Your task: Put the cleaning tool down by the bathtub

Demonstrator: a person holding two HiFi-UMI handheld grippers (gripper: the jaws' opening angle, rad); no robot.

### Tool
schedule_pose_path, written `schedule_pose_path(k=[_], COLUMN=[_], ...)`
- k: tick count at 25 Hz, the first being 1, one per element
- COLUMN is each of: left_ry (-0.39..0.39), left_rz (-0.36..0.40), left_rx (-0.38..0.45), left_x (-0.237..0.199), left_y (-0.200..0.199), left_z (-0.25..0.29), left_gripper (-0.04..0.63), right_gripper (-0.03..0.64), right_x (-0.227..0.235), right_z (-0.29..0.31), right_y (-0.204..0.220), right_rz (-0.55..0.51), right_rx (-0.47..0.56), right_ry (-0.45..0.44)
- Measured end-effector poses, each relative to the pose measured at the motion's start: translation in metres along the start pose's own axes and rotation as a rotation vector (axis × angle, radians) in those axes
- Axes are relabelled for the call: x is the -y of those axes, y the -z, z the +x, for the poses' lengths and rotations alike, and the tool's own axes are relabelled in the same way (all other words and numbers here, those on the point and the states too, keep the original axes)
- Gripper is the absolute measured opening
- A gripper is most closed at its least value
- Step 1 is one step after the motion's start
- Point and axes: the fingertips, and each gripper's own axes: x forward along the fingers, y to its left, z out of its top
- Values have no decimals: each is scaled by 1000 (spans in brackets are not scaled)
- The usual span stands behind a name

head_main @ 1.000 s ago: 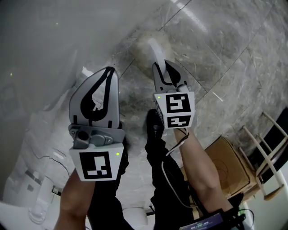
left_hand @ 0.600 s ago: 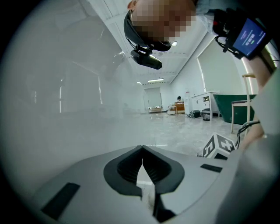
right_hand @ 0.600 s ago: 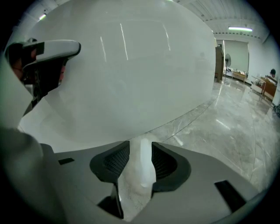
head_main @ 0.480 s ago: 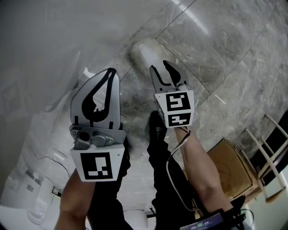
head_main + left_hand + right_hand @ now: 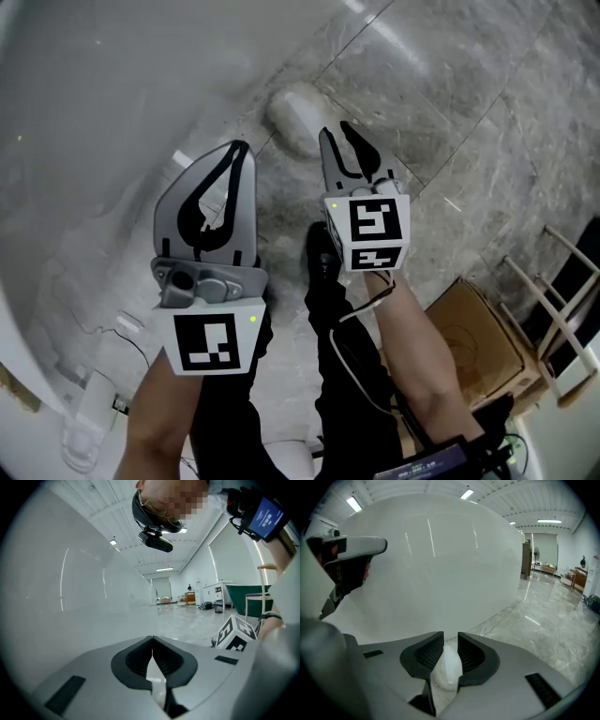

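Placing looks done: the white cleaning tool [image 5: 293,114] lies on the floor [image 5: 450,112] beside the bathtub [image 5: 94,84], just beyond the right gripper [image 5: 337,136], whose half-open jaws, just narrowing, hold nothing, so with the left gripper [image 5: 239,150] closed and empty, both need only withdraw.

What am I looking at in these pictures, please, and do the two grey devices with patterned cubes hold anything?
A person stands beside a white bathtub on a marble floor, holding a hand-operated gripper in each hand; the patterned cubes are part of them. The head view looks down from the person's head at both grippers, arms and legs. The other two cameras ride on the grippers and look along their jaws. The left gripper is shut and empty. The right gripper has its jaws apart; they have just been closing a little, with nothing gripped. The pale cleaning tool lies on the floor by the bathtub, just beyond those jaws, so it only appears between them in the right gripper view. A cardboard box sits nearby.
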Motion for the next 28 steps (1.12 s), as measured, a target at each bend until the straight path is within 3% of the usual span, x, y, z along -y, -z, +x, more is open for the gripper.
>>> schedule_pose_path(k=[7, 12, 16, 22, 28], left_ry=[-25, -74, -113, -136, -137], left_rz=[-19, -42, -12, 41, 60], left_rx=[64, 100, 182, 276, 391], left_x=[-7, -24, -52, -62, -57], left_y=[-113, -232, -347, -501, -596], left_z=[-31, -74, -108, -205, -301], left_gripper=[18, 18, 18, 18, 18], right_gripper=[15, 15, 14, 14, 14], right_x=[-5, -31, -49, -92, -139], right_z=[-95, -206, -288, -452, -580], right_y=[-111, -205, -313, -447, -509], right_rz=[18, 60, 36, 11, -39], right_rx=[136, 194, 329, 509, 649], right_ry=[78, 103, 109, 113, 156])
